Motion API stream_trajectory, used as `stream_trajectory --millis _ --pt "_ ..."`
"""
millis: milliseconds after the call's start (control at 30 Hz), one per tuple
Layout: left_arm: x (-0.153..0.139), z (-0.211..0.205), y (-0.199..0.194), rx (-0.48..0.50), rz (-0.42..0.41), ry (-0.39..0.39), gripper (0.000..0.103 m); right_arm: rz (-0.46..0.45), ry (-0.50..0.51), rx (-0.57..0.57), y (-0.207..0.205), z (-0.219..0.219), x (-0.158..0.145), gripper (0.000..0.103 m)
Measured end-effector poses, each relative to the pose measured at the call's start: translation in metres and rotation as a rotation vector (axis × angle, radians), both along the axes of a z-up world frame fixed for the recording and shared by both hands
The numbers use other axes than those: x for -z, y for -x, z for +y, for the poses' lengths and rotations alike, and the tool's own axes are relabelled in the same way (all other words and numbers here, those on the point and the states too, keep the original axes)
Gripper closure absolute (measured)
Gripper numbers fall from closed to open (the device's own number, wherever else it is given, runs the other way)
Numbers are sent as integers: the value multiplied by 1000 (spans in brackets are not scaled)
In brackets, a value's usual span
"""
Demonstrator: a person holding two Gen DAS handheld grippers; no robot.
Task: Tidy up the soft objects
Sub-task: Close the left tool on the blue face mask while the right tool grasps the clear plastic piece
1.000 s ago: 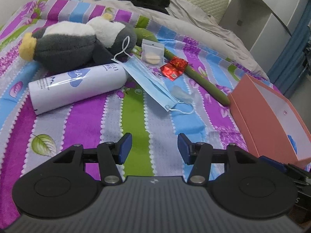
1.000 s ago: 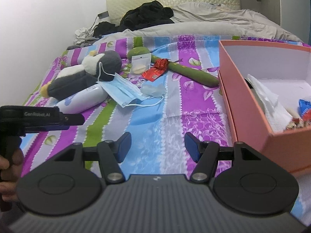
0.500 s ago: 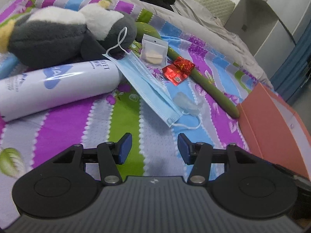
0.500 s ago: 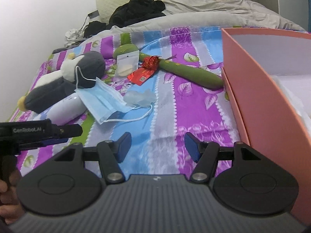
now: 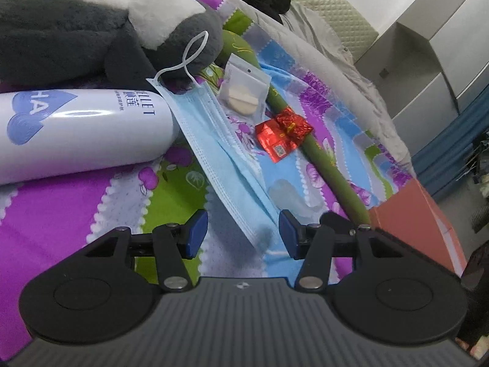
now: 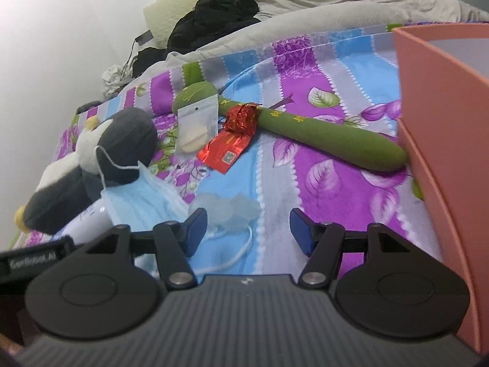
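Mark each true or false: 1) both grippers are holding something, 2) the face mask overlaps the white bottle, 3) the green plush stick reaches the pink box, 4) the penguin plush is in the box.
1) False: left gripper and right gripper are open, empty.
2) True: the face mask drapes over the white bottle.
3) True: the green plush stick ends at the pink box.
4) False: the penguin plush lies on the striped bedsheet.

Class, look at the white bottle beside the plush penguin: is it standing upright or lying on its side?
Lying on its side. The white bottle rests lengthwise on the striped bedspread, printed text running sideways, with the blue face mask draped against one end.
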State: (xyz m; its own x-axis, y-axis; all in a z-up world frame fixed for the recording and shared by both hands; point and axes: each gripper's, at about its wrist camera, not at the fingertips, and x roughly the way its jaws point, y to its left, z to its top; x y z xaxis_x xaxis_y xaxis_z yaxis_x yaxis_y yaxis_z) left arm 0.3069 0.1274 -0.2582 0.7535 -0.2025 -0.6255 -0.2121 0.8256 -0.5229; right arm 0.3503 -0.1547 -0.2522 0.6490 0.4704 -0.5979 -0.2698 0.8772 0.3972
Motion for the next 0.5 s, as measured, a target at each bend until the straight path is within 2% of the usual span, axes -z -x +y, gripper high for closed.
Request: stream_trajectory --millis 67,200,233,267,300,400,433,500 --pt "1 -1 -5 11 -9 -13 46 -18 11 -10 -6 5 3 40" --pt "6 -1 -13 26 -14 14 47 -4 15 -23 -22 14 13 40" --pt "7 -2 -16 29 -13 11 50 -3 14 -26 -25 15 15 40" --pt "9 -2 -16 33 -12 12 56 -5 10 -30 -27 16 16 40" --pt "10 -3 -17 38 -11 19 59 -9 7 -32 -28 16 17 40" --pt "15 -4 -20 40 -2 26 74 -10 9 -57 -30 19 18 48" --pt "17 -5 -22 38 5 17 84 -10 12 -63 -30 20 18 51" --pt "18 -7 -23 25 17 2 92 -6 11 -83 -29 21 18 63"
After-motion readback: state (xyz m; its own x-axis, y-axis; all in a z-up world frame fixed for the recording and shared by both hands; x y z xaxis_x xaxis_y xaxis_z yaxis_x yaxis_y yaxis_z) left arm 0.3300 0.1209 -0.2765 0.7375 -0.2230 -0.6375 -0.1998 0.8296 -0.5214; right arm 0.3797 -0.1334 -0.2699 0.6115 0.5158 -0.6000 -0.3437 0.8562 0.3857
